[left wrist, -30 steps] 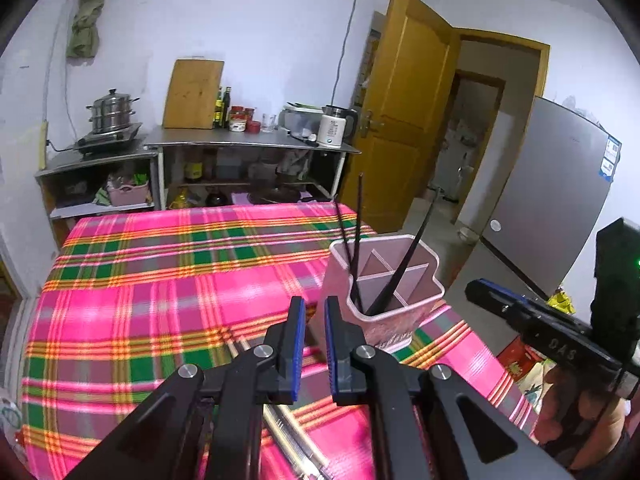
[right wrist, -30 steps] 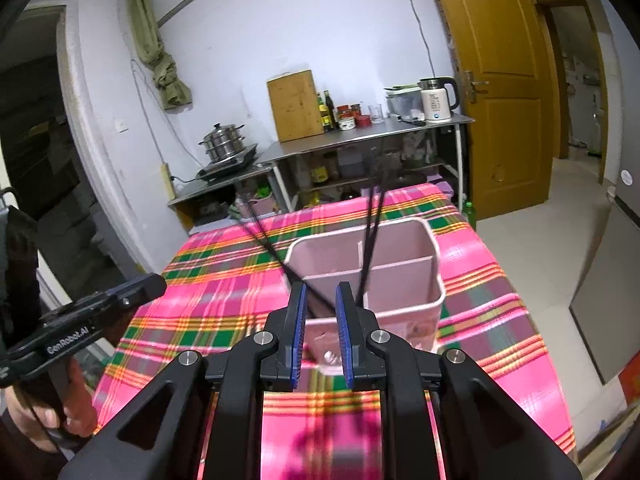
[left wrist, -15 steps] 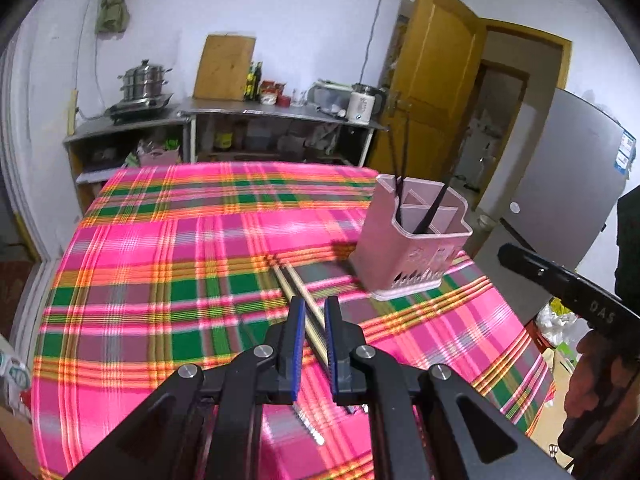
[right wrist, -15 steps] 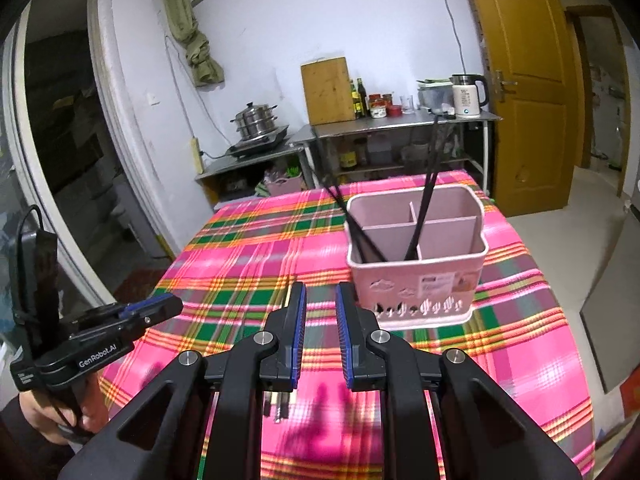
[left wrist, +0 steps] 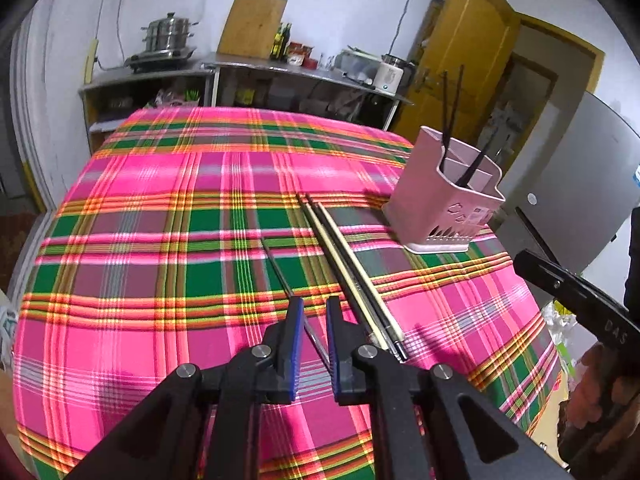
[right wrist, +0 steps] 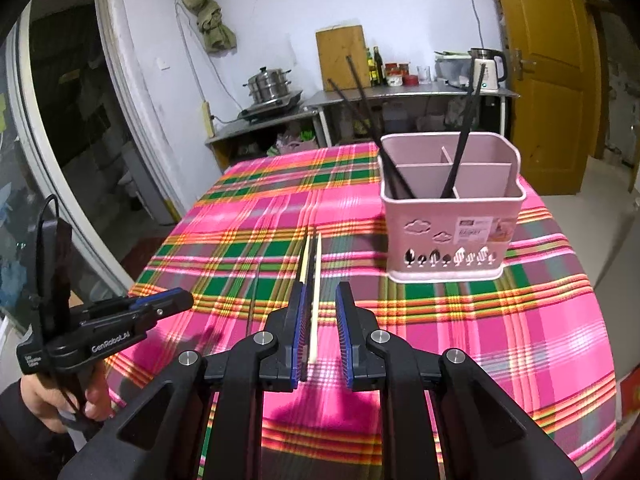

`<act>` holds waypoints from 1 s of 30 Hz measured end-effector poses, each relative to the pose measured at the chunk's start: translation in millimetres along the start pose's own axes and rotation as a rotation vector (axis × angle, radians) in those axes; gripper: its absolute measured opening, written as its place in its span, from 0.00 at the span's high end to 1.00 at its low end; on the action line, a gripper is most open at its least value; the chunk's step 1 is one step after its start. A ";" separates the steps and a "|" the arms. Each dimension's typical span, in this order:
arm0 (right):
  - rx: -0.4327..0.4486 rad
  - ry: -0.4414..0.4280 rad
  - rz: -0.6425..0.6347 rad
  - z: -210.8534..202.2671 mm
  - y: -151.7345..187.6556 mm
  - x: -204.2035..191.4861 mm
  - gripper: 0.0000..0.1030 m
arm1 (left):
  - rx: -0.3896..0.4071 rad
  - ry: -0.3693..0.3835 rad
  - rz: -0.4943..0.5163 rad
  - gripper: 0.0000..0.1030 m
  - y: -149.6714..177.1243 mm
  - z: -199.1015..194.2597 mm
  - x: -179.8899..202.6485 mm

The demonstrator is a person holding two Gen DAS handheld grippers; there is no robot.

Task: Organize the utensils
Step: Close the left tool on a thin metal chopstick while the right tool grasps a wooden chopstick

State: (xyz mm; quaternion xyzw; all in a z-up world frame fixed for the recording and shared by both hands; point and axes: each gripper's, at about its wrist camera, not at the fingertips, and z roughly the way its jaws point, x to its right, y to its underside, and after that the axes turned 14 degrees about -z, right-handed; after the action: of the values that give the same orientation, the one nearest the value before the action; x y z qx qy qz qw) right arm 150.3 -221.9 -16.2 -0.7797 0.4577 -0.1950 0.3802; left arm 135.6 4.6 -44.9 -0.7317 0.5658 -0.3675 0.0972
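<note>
Both tools are hanging over the plaid tabletop (left wrist: 160, 280) and the sorting is clearly only partway through. The pink holder (right wrist: 452, 236) is standing near the far right corner of the tabletop, and dark chopsticks (right wrist: 464, 128) are already leaning in its compartments: two in the left section and one in a middle section, as the right wrist view shows them. That part is done.

What is left is lying flat on the cloth near the middle of the tabletop: a bundle of loose chopsticks (left wrist: 348, 272), one pale and at least one dark, side by side and pointing toward the holder, plus a thin dark stick (left wrist: 280, 268) lying apart just to their left.

The left tool (left wrist: 311, 312) is showing only a narrow gap between its blue pads and is gripping nothing; the thin stick is running beneath that gap, and whether it is being touched I cannot tell. The right tool (right wrist: 320, 308) is sitting a little wider, also empty, with the pale chopstick (right wrist: 316, 280) lying on the cloth in line with its gap, not pinched.

Writing now: "GenRobot.AI" is reading clearly on the side of the left tool in the right wrist view, and "DAS" is showing on the right tool's body (left wrist: 580, 304). The holder is wearing a printed label (right wrist: 476, 230) above its cut-out trees and clouds, too small to read.
</note>
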 end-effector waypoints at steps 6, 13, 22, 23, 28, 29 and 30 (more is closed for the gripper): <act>-0.024 -0.021 -0.012 13.3 3.4 -1.5 0.85 | -0.030 -0.006 -0.031 0.86 0.1 14.4 -10.8; -0.063 -0.047 -0.021 33.9 5.1 -4.8 0.85 | -0.055 -0.009 -0.088 0.86 -4.9 29.7 -26.4; -0.113 -0.066 -0.035 68.0 5.1 -6.8 0.85 | -0.082 -0.026 -0.082 0.86 -15.3 60.4 -21.0; -0.118 -0.066 -0.037 72.8 4.8 -6.1 0.85 | -0.080 -0.019 -0.081 0.86 -18.2 62.9 -18.5; -0.148 -0.068 -0.032 98.1 4.8 -1.0 0.85 | -0.065 0.006 -0.065 0.86 -30.6 71.7 -7.7; -0.156 -0.070 -0.030 104.1 4.8 0.3 0.85 | -0.064 0.004 -0.060 0.86 -33.2 75.5 -6.1; -0.165 -0.071 -0.030 110.4 4.7 1.4 0.85 | -0.065 -0.001 -0.058 0.86 -34.7 78.3 -5.9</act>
State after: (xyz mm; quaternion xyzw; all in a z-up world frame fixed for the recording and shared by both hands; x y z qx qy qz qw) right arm 220.3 -178.7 -89.9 -0.8217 0.4467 -0.1345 0.3274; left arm 212.0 0.3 -83.7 -0.7507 0.5560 -0.3512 0.0632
